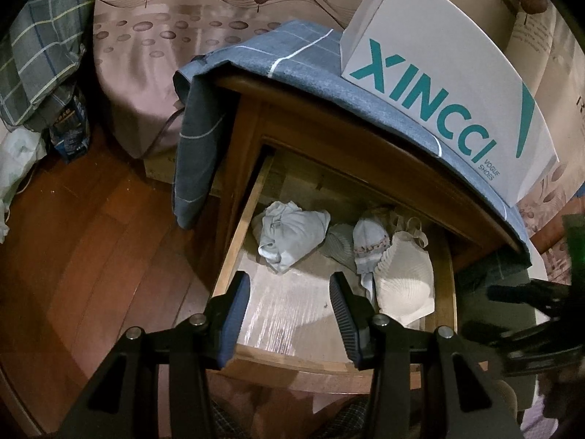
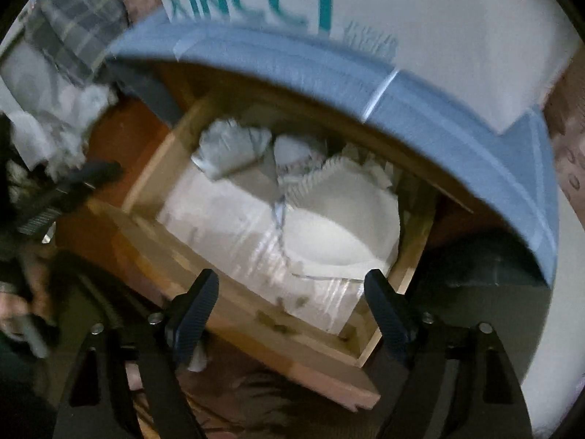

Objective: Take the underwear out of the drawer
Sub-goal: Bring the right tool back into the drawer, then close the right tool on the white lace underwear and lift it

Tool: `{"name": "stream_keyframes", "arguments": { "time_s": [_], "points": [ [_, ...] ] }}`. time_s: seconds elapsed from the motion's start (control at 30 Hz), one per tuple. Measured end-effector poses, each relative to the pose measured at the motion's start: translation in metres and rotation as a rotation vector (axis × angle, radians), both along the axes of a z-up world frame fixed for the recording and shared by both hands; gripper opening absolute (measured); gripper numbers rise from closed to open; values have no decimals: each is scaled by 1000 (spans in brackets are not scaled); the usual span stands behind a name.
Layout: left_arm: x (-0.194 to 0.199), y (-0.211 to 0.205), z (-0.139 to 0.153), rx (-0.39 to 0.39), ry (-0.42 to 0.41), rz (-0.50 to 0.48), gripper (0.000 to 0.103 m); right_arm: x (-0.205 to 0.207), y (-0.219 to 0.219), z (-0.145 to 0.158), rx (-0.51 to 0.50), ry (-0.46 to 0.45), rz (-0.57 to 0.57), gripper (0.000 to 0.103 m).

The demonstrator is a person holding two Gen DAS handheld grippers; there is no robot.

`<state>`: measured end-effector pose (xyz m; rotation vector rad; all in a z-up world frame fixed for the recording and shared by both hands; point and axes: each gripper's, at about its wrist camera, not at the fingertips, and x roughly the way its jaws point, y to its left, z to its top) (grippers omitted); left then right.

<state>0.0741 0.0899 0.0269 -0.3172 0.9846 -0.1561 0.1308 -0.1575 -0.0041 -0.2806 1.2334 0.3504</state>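
Note:
The wooden drawer [image 1: 234,234] of a nightstand stands pulled out. At its back lie a crumpled pale grey underwear bundle [image 1: 292,234], a small white piece with a floral trim [image 1: 369,237] and a white bra [image 1: 402,289]. My left gripper [image 1: 290,281] hangs open over the drawer's bare lined front, nothing between its fingers. The right wrist view is blurred: the drawer [image 2: 256,329], the grey bundle [image 2: 230,150] and the bra [image 2: 340,223] show below my right gripper [image 2: 292,278]. It stands wide open and empty above the drawer's front edge. The right gripper's dark body [image 1: 530,311] shows at the right edge.
A blue-grey cloth [image 1: 299,62] covers the nightstand top, with a white shoe box [image 1: 438,73] on it overhanging the drawer's back. A bed with a patterned sheet [image 1: 146,55] stands behind. Wooden floor [image 1: 91,237] lies to the left, with a white bag [image 1: 14,168] and a checked pillow [image 1: 40,44].

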Motion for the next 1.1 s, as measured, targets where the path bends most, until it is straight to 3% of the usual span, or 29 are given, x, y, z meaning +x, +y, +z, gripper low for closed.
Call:
{"name": "stream_keyframes", "arguments": {
  "time_s": [0.23,0.37,0.67,0.87,1.1],
  "points": [
    [1,3,-1,-15,4,0,46,21,20,-50,-194,21,137,90],
    [2,3,-2,-24,7,0,46,33,24,-72,-237,48,158,93],
    [4,6,-5,-48,19,3,46,46,38,-110,-376,13,237,97],
    [6,5,-6,-55,30,-3,46,55,38,-131,-434,-23,256,99],
    [6,5,-8,-59,31,-6,46,70,22,-135,-391,-46,266,99]
  ]
}}
